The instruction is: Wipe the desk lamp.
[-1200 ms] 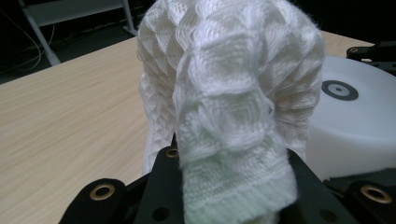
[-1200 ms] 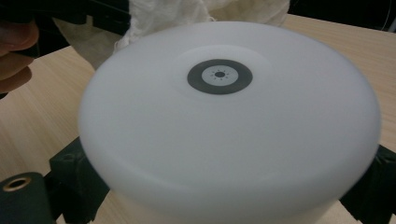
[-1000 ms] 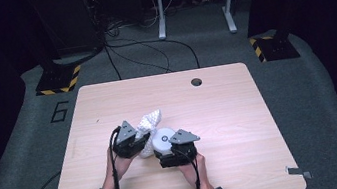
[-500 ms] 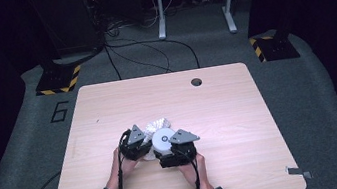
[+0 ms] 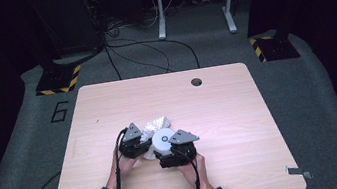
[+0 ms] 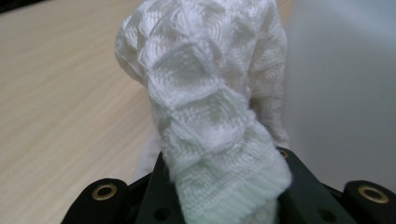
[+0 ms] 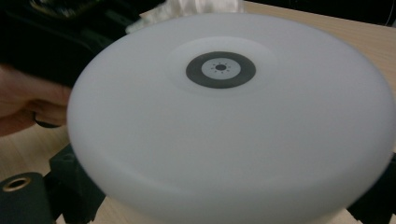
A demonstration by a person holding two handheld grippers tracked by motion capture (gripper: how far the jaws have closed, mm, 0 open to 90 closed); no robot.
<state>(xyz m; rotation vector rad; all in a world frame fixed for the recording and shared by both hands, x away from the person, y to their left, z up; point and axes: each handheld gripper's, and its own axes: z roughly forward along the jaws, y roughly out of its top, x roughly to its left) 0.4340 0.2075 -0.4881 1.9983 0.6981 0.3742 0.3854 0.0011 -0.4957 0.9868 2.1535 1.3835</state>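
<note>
High view, white disc (image 5: pixel 164 139): round and flat, sitting face-up near the front middle of the table (image 5: pixel 108 108), dark ring in its middle pointing up.
High view, white cloth (image 5: pixel 155 126): crumpled knit bundle, poking out just behind the disc, touching it.
High view, grippers: left gripper (image 5: pixel 140 147) and right gripper (image 5: pixel 169 156) are crowding in on the disc from either side.
Left gripper view, cloth (image 6: pixel 210 116): chunky white knit with a diamond pattern and a ribbed edge, long axis running up and away from the jaws, which are clamping down on the ribbed end.
Left gripper view, disc (image 6: pixel 345 93): smooth pale wall sitting right beside the cloth.
Right gripper view, disc (image 7: pixel 233 126): looking like a low dome, tilted a bit, the jaws bracketing its wide rim and gripping it.
Right gripper view, cloth (image 7: pixel 191 7): peeking over the far rim.
</note>
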